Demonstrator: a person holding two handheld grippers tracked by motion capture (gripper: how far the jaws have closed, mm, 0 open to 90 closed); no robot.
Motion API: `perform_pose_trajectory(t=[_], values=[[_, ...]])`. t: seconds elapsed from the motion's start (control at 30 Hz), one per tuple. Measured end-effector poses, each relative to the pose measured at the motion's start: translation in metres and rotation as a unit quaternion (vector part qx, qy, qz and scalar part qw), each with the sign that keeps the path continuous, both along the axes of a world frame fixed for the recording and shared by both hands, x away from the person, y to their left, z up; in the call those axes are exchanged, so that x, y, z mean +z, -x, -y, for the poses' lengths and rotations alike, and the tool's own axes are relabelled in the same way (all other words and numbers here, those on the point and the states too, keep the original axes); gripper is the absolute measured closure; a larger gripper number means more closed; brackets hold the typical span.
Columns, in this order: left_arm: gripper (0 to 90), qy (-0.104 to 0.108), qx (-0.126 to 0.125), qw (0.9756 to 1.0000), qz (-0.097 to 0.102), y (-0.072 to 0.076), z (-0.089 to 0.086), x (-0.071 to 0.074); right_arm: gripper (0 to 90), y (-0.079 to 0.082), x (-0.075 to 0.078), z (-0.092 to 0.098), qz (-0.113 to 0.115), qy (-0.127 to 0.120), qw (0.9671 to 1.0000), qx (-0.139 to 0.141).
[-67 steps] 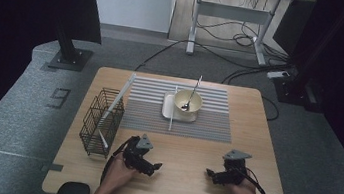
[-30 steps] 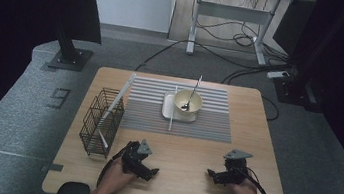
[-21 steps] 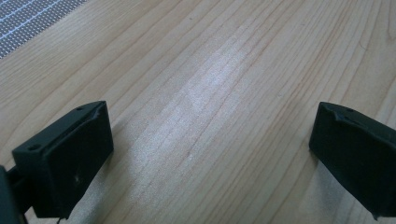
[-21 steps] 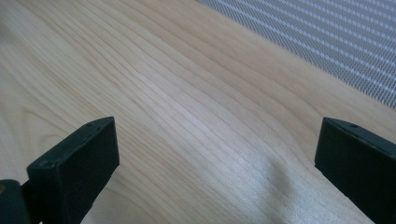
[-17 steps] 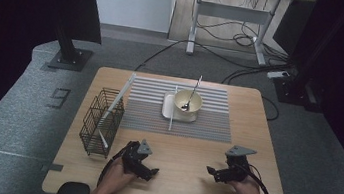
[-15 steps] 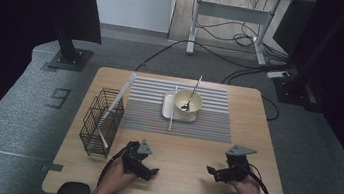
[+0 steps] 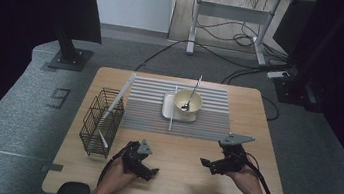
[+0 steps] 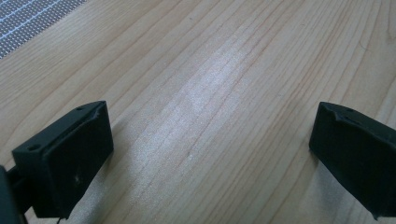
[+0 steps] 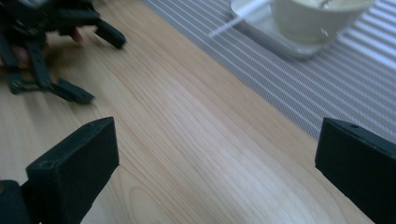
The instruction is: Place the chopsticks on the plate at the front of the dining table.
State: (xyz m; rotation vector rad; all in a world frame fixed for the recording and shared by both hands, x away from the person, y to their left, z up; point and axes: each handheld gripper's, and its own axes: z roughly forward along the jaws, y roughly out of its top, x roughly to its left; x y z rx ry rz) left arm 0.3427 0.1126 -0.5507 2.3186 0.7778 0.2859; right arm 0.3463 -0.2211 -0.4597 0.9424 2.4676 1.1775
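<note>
On the pale wooden table (image 7: 184, 179), near side of the grey striped mat (image 7: 206, 124), the left gripper (image 7: 146, 167) and right gripper (image 7: 208, 164) are hovering with jaws spread, empty (both well short of it), so reaching for the cream ceramic bowl (image 7: 188, 102) holding a metal spoon (image 7: 191, 94) on the mat likely calls for a level, slow approach.

Both black grippers carry grey three-cornered plates, blocky black jaws and trailing black cables

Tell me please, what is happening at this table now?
A person rests both hands on the wooden table, one gripper in each. The left gripper and right gripper are open and hold nothing. Ahead, a bowl with a spoon sits on a striped mat; a wire basket stands at the left.
</note>
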Motion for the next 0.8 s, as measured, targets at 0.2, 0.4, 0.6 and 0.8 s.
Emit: perform_pose_trajectory(t=[0.2,0.4,0.6,0.8], values=[[0.0,0.000,0.000,1.0000,-0.001,0.000,0.000,0.000,0.0,-0.005,0.022,-0.018,0.003,-0.006,0.9998,0.021],[0.0,0.000,0.000,1.0000,0.000,0.000,0.000,0.000,0.0,-0.011,0.043,-0.039,0.010,-0.008,0.9991,0.041],[0.0,0.000,0.001,1.0000,0.000,0.000,0.000,0.000,0.0,-0.016,0.057,-0.062,0.021,0.001,0.9980,0.060],[0.0,0.000,0.000,1.0000,0.000,0.000,0.000,0.000,0.0,-0.023,0.071,-0.081,0.015,-0.011,0.9968,0.078]])
